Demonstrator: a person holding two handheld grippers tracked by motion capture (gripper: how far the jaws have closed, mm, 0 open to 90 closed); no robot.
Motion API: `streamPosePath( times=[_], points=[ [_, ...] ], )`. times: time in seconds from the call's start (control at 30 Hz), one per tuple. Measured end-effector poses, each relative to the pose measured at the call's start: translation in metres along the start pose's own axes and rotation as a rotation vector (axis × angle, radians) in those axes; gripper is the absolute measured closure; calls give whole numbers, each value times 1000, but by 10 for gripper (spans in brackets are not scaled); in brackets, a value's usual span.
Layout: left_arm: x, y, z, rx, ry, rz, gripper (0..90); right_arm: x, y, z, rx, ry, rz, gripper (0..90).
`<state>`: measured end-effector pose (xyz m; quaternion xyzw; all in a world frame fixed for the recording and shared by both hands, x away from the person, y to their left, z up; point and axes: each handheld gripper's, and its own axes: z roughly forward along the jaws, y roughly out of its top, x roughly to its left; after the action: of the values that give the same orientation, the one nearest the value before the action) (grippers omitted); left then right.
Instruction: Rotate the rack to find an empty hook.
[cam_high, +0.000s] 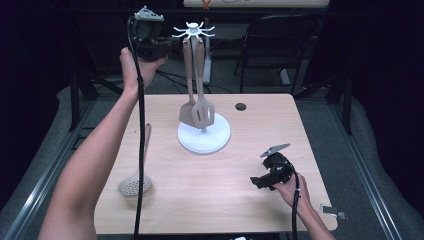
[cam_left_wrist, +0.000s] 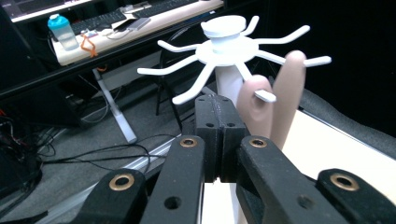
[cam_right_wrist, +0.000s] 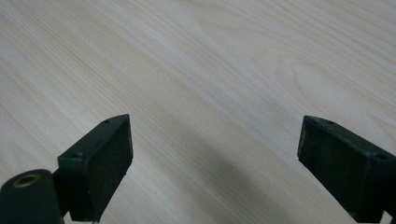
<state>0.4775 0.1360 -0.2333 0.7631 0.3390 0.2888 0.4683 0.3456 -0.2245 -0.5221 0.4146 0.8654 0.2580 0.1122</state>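
High view: left gripper (cam_high: 167, 47), jaws clenched on nothing, raised beside white spoked utensil rack (cam_high: 194, 32) with two taupe spatulas (cam_high: 197, 112) hung. Right gripper (cam_high: 256, 182) spread wide, low over wooden table (cam_high: 240, 145). Next, probably: fetching taupe perforated skimmer (cam_high: 134, 186) lying at table's left front for hanging.

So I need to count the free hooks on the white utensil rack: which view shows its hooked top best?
The left gripper view: the rack's hooked top sits close, each white arm distinct, two tan handles hanging from it behind the shut left gripper. The high view shows the whole rack, but its hooks are tiny. The right gripper view looks at bare table.
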Motion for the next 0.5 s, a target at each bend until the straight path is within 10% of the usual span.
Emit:
streamPosePath(
  times=[0.5],
  points=[
    [2, 6, 18, 6, 38, 4, 899, 3, 0, 0, 9, -6, -7, 99]
  ],
)
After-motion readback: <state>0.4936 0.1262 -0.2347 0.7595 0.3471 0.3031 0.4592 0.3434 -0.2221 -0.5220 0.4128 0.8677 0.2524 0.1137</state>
